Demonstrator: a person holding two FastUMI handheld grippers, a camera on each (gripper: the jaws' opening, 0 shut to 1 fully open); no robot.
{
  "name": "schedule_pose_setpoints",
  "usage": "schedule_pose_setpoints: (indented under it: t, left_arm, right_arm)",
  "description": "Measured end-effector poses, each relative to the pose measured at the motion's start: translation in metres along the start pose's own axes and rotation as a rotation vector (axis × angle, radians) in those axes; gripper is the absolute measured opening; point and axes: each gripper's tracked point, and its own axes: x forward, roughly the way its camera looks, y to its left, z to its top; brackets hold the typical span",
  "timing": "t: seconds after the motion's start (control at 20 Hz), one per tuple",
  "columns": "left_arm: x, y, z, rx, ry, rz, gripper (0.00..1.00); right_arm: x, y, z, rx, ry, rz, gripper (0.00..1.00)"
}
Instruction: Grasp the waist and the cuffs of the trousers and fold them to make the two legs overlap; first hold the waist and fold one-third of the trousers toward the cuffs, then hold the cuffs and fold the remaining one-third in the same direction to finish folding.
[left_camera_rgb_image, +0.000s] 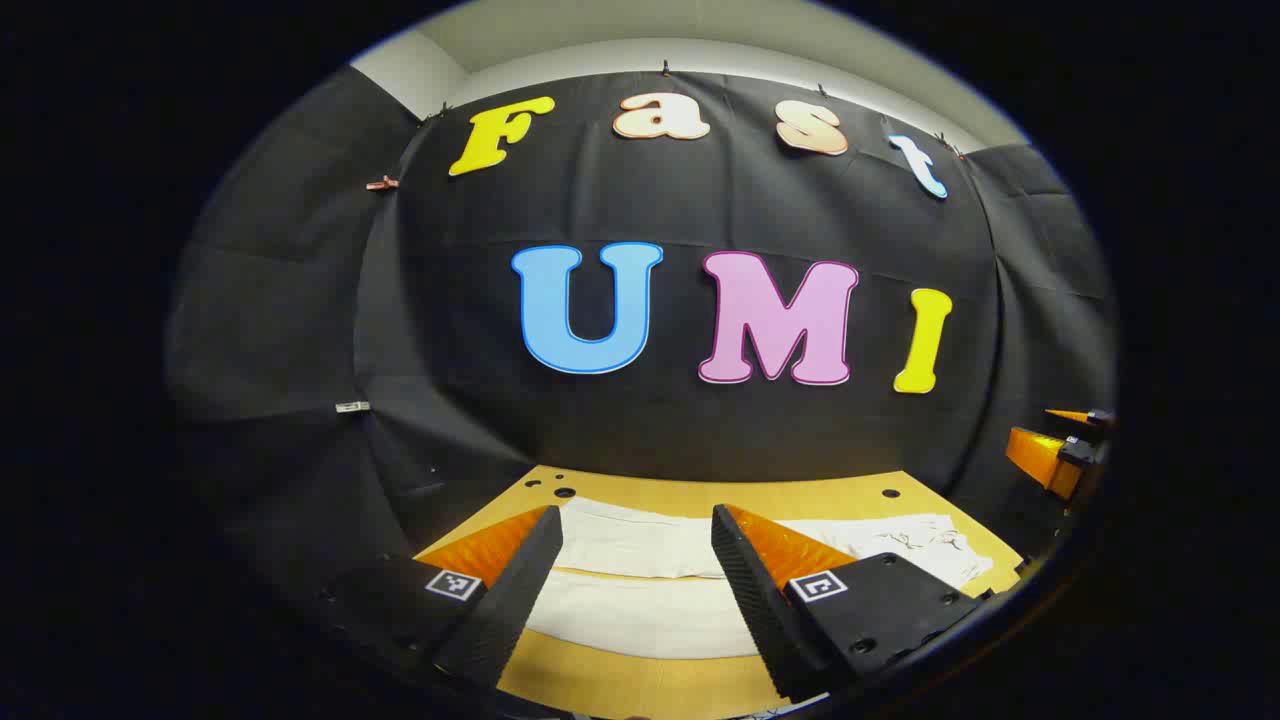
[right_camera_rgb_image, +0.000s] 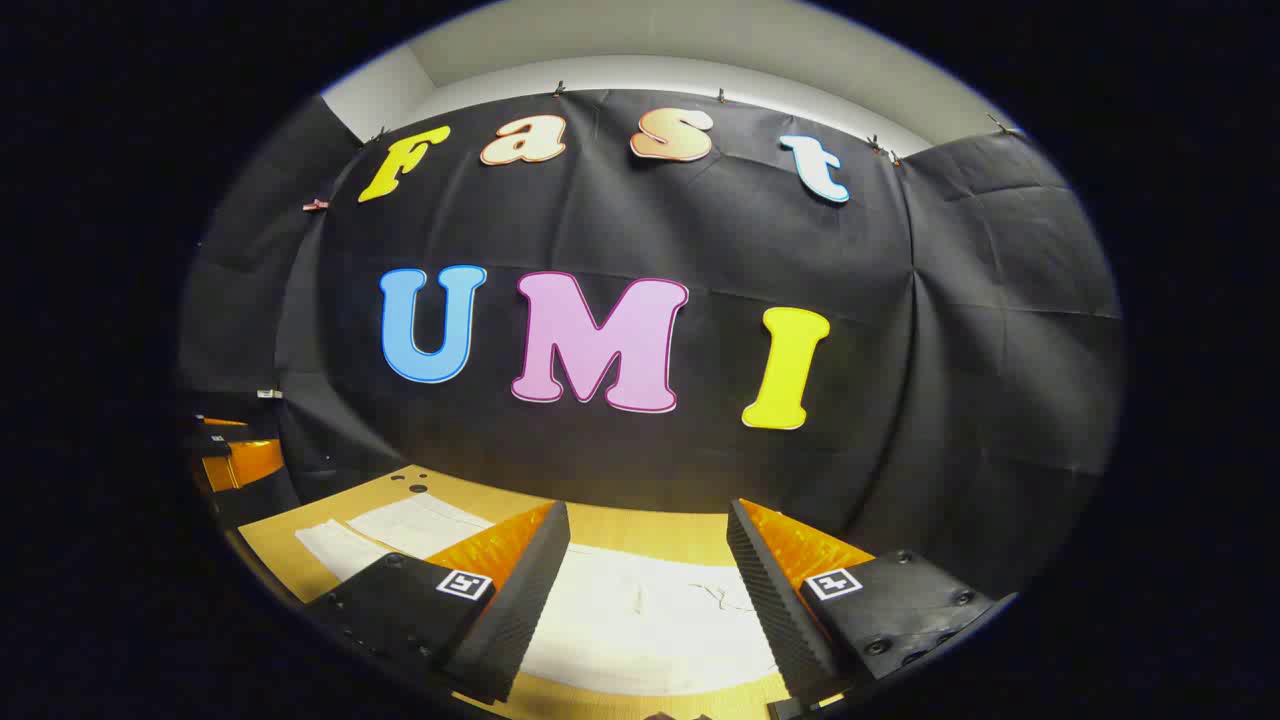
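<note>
Two claws hover above a wooden tabletop (left_camera_rgb_image: 640, 685) on which white trousers (left_camera_rgb_image: 640, 610) lie flat. In the left gripper view, the left claw (left_camera_rgb_image: 636, 585) has its fingers spread wide apart with nothing between them; the two trouser legs lie side by side below and beyond the fingertips, and a rumpled portion with a drawstring lies to the right. The right claw (left_camera_rgb_image: 1060, 450) shows at the right edge, well apart from the cloth; whether it is open cannot be told there. In the right gripper view, the right claw (right_camera_rgb_image: 648, 590) is likewise spread apart and empty, poised over the waist end of the trousers (right_camera_rgb_image: 650, 625), where the drawstring shows. The legs extend to the left, and the left claw (right_camera_rgb_image: 235, 455) shows at the left edge.
</note>
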Motion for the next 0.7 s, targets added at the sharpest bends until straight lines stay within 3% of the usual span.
schedule_pose_setpoints:
  t: [0.15, 0.7]
  left_arm:
    - [0.009, -0.012, -0.002, -0.036, 0.022, -0.022, 0.96]
    - [0.020, -0.028, -0.005, -0.017, 0.036, -0.028, 0.96]
  right_arm:
    - [0.000, -0.002, 0.006, 0.055, -0.016, 0.034, 0.98]
    - [0.006, -0.032, -0.003, 0.039, -0.017, -0.022, 0.98]
